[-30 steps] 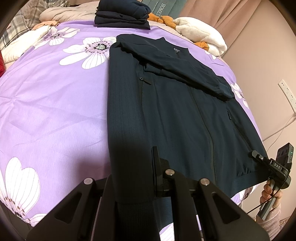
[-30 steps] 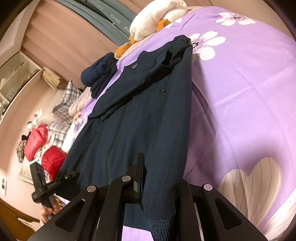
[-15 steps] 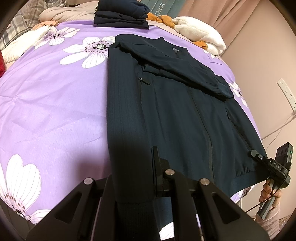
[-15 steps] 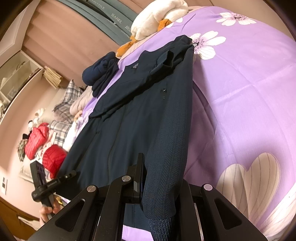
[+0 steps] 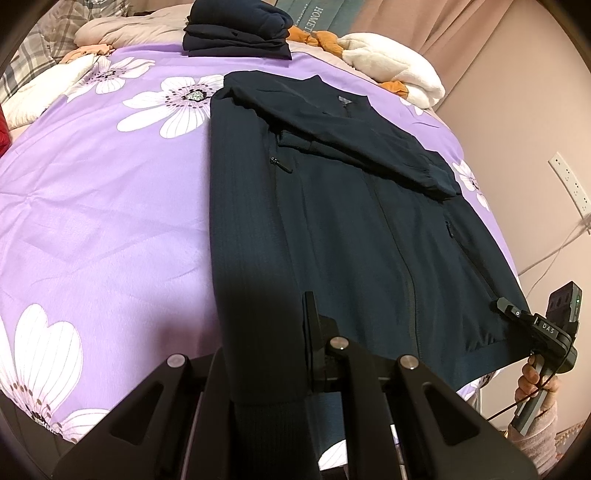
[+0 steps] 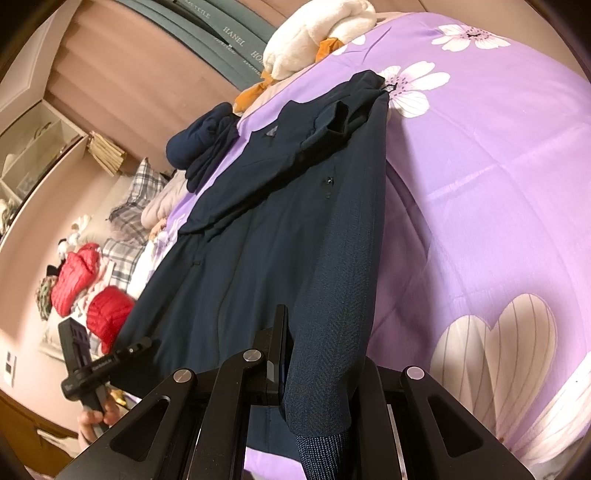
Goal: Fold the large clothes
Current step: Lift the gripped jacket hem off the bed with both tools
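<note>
A dark navy zip jacket (image 5: pixel 369 221) lies flat on a purple flowered bedspread (image 5: pixel 92 203), collar far from me, one sleeve folded across its chest. It also shows in the right wrist view (image 6: pixel 258 229). In the left wrist view my gripper (image 5: pixel 273 369) is shut on the cuff end of the jacket's straight sleeve (image 5: pixel 243 229). In the right wrist view my gripper (image 6: pixel 317 376) is shut on jacket cloth at a sleeve end (image 6: pixel 340 295). Each view shows the other gripper pinching the jacket's hem corner (image 5: pixel 517 314), (image 6: pixel 136 347).
A stack of folded dark clothes (image 5: pixel 236 29) sits at the bed's far end. White and orange plush items (image 5: pixel 391 70) lie beside it. Red padded jackets (image 6: pixel 81 273) and plaid pillows lie at one side. A wall with a socket (image 5: pixel 569 181) borders the bed.
The left wrist view has shifted slightly; the jacket sits a little lower and nearer in frame. Both grips hold unchanged.
</note>
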Action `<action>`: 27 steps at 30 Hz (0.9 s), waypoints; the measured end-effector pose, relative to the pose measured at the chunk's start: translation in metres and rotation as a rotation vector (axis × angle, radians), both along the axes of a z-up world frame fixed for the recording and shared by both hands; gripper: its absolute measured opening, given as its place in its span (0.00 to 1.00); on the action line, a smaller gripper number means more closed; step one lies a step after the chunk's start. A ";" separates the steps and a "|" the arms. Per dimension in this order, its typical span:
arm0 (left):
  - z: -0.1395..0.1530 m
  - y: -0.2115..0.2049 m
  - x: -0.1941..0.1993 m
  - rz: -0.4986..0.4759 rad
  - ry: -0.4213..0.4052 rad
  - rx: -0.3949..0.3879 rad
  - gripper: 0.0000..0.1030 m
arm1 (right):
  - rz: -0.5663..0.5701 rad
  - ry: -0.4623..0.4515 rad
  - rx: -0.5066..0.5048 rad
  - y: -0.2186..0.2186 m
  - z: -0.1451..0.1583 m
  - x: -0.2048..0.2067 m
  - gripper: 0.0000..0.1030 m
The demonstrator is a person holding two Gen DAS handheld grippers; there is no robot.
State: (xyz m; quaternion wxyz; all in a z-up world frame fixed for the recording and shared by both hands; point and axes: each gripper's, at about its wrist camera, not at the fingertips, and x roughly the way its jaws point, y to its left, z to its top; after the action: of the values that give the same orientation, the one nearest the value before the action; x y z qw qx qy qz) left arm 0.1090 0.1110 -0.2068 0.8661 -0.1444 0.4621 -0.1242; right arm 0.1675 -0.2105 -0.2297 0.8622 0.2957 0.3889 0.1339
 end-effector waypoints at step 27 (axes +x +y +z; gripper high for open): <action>0.009 0.001 0.000 -0.037 -0.019 -0.010 0.08 | 0.030 -0.018 -0.007 -0.002 0.011 -0.007 0.12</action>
State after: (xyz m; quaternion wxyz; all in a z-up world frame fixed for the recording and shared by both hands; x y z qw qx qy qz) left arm 0.1087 0.1116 -0.1975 0.8672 -0.1390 0.4560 -0.1439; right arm 0.1604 -0.2128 -0.2192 0.8646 0.2854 0.3861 0.1481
